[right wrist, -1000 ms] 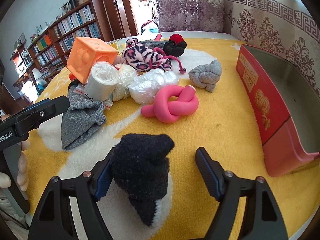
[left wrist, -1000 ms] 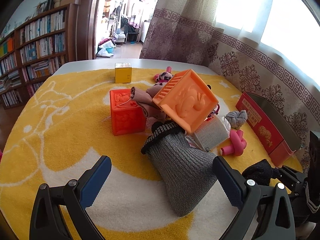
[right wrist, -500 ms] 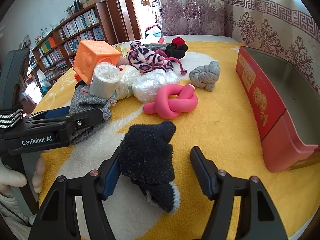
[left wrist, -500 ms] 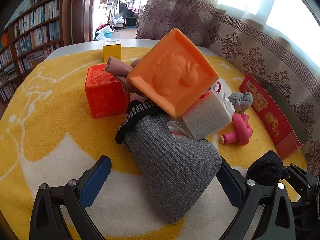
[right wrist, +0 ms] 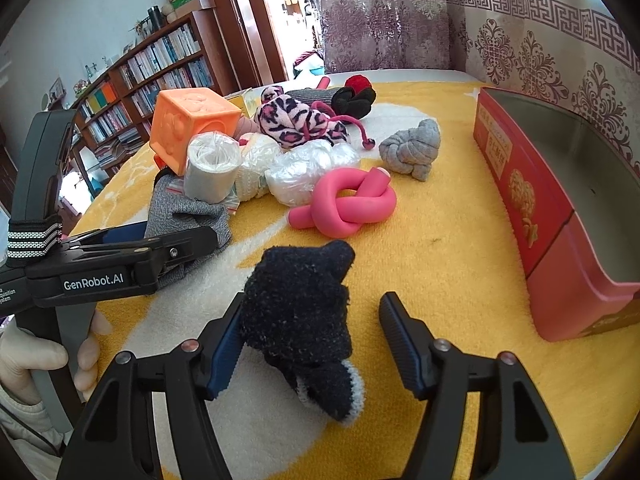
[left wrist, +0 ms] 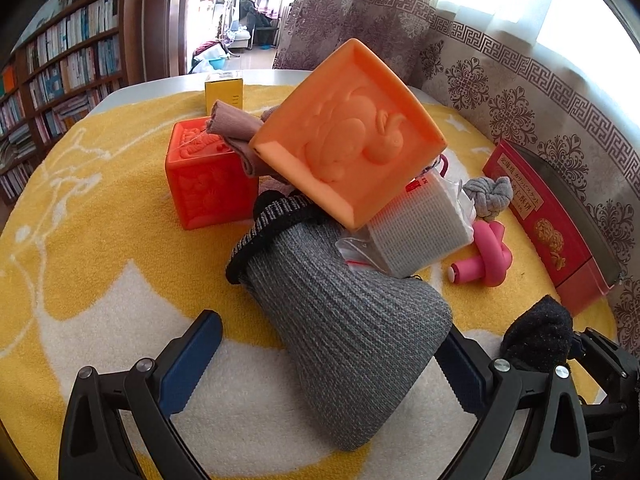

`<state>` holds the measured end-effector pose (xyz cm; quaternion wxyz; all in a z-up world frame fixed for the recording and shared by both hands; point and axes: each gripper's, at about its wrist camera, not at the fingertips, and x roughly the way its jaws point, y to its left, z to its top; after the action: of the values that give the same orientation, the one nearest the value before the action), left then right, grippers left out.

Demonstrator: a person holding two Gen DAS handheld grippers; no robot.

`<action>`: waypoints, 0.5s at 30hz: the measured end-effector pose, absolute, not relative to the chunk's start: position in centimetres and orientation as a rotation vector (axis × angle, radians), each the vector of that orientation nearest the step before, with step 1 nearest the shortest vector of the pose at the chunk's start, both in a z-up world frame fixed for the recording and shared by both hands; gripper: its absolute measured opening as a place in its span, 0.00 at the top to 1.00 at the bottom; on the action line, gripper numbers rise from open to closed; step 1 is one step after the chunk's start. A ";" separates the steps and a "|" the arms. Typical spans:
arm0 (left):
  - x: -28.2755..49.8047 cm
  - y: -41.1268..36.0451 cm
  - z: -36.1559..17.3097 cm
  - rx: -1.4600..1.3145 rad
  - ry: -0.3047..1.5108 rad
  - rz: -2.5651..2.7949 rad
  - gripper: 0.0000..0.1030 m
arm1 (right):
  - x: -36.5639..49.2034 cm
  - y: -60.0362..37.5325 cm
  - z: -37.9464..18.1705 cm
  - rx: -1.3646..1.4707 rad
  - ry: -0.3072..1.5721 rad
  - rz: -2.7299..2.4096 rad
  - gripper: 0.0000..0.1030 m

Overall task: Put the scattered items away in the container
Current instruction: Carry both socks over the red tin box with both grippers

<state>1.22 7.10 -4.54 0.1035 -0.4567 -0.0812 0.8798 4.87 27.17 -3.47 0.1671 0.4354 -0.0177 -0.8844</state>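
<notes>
Nearest to me, my right tongs (right wrist: 310, 344) are closing around the black fuzzy sock (right wrist: 298, 316). The left pad already lies against its side, while the right pad is apart from it with a clear gap, so I judge nothing is gripped yet. The sock lies on the yellow-and-white towel (right wrist: 440, 248) covering the worktop, placed between the fingers so one squeeze should catch it.

My left tongs (left wrist: 328, 364) stand wide open astride the broad end of the grey knitted sock (left wrist: 344, 320). The right pad sits at its edge and the left pad is well clear. I read this as lining up for a grab.

Beyond that, the sock's striped cuff is pinned under the tilted orange block (left wrist: 348, 136), which leans on a white roll (left wrist: 416, 232), so pulling the sock could topple the heap. A red-orange block (left wrist: 208, 184) stands beside the heap, and a pink knotted tube (right wrist: 348, 204) and a grey knotted cloth (right wrist: 412, 148) lie just past it.

Farthest on the right is the red tin (right wrist: 516, 184), open and empty as far as I see, where all this belongs.
</notes>
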 end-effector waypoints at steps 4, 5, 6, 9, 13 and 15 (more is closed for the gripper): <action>1.7 7.3 -4.1 -1.294 -0.279 2.579 0.31 | 5.3 27.4 -3.3 1.206 -0.079 -2.504 0.51; 1.9 7.5 -4.0 -1.288 -0.263 2.581 0.36 | 5.4 27.3 -3.3 1.198 -0.073 -2.501 0.52; 2.0 7.7 -3.9 -1.279 -0.247 2.587 0.37 | 5.5 27.2 -3.2 1.192 -0.060 -2.505 0.53; 2.7 8.1 -3.3 -1.252 -0.208 2.607 0.42 | 5.8 27.2 -3.1 1.174 -0.051 -2.516 0.53; 3.1 8.2 -2.9 -1.229 -0.185 2.622 0.46 | 6.0 27.8 -2.7 1.153 -0.078 -2.534 0.54; 3.2 8.6 -2.5 -1.206 -0.163 2.633 0.46 | 6.1 28.1 -2.3 1.128 -0.094 -2.543 0.54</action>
<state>3.21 8.63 -2.51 0.1200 -0.4128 -0.0558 0.9011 6.13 28.13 -2.31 0.1782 0.3987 -0.0332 -0.8990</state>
